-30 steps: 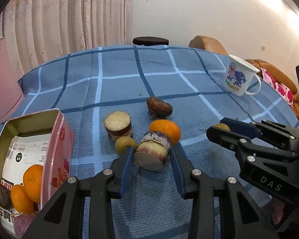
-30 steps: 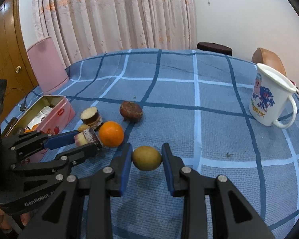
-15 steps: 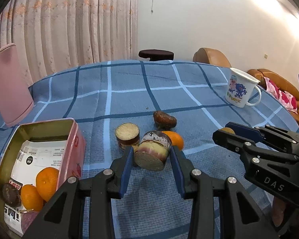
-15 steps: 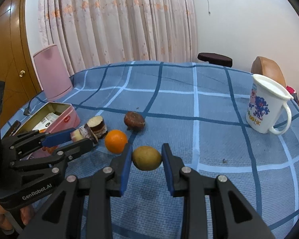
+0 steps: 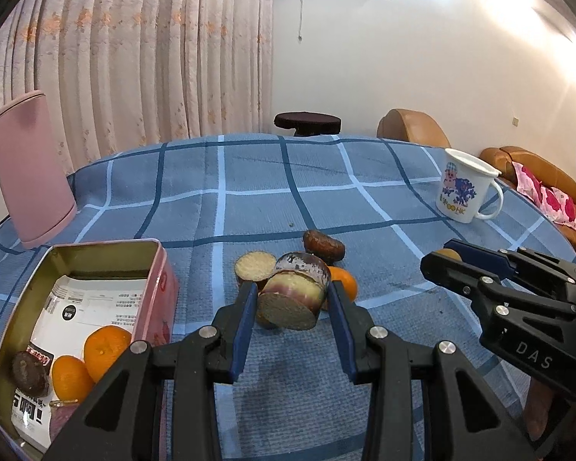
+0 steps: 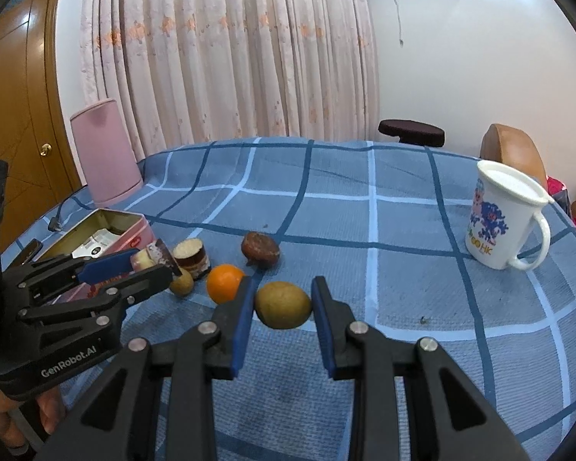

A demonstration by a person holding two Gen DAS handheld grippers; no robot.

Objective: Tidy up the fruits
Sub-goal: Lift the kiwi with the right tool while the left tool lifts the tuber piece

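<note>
My left gripper [image 5: 292, 303] is shut on a cut sugarcane piece [image 5: 293, 292] and holds it above the table. My right gripper [image 6: 283, 303] is shut on a yellow-brown round fruit [image 6: 283, 304], also lifted. On the blue checked cloth lie another sugarcane piece [image 5: 254, 266], an orange [image 6: 224, 282], a dark brown fruit [image 6: 260, 248] and a small yellow fruit [image 6: 181, 281]. A pink tin box [image 5: 30, 315] at the left holds two oranges [image 5: 101, 351] and a dark fruit [image 5: 30, 372].
A white mug [image 6: 503, 219] with a cartoon print stands at the right. A pink container [image 5: 30, 169] stands at the far left of the table. A dark stool [image 5: 307, 123] and brown sofa [image 5: 414, 128] lie beyond the table.
Both grippers have risen with their fruits; the table items now sit lower and farther. The left gripper's sugarcane piece has left the cloth.
</note>
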